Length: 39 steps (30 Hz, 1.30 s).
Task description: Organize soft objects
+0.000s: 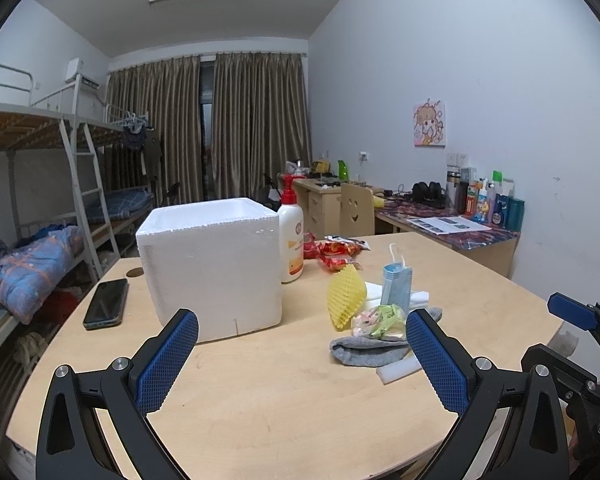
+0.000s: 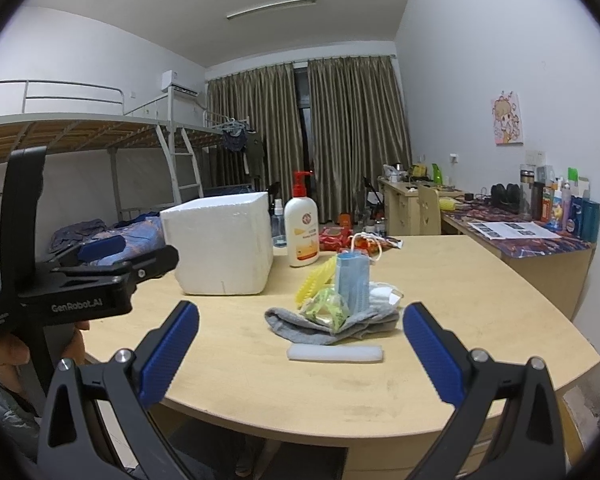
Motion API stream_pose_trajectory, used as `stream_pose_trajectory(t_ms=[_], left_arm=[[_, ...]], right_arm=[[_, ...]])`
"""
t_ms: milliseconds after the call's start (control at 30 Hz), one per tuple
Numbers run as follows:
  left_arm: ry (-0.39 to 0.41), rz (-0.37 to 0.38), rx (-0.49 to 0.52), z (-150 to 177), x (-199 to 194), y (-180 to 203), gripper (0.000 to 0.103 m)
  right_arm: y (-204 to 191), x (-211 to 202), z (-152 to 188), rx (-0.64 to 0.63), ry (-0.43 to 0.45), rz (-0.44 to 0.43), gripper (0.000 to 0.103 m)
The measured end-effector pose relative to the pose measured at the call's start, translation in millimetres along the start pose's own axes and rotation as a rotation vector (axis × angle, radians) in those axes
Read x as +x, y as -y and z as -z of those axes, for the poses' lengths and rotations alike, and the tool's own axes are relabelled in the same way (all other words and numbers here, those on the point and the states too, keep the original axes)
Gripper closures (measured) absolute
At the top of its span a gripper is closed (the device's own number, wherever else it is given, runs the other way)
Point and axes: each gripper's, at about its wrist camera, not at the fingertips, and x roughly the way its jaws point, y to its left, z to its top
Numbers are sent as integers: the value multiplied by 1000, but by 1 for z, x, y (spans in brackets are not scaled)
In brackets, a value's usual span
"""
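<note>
Nothing seems to be sorted yet: both the left gripper and the right gripper are hovering with their tongs wide apart and empty, while the soft things are lying in one heap on the table, to the right of the white foam box. The grey sock, blue mask, yellow foam net and snack bag are all waiting (the box's inside is hidden). Only the left view is showing the phone, and only the right view is showing the whole white foam strip.
</note>
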Motion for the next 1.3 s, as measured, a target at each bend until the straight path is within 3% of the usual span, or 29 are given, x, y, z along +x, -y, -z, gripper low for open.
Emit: stream_pose_trajectory(t_ms=[700, 1300], left_arm=[[-93, 39, 24, -2, 68, -3, 0], [-281, 184, 73, 17, 140, 5, 0]], right_arm=[[24, 41, -13, 24, -56, 0, 0], [46, 93, -16, 30, -170, 19, 0]])
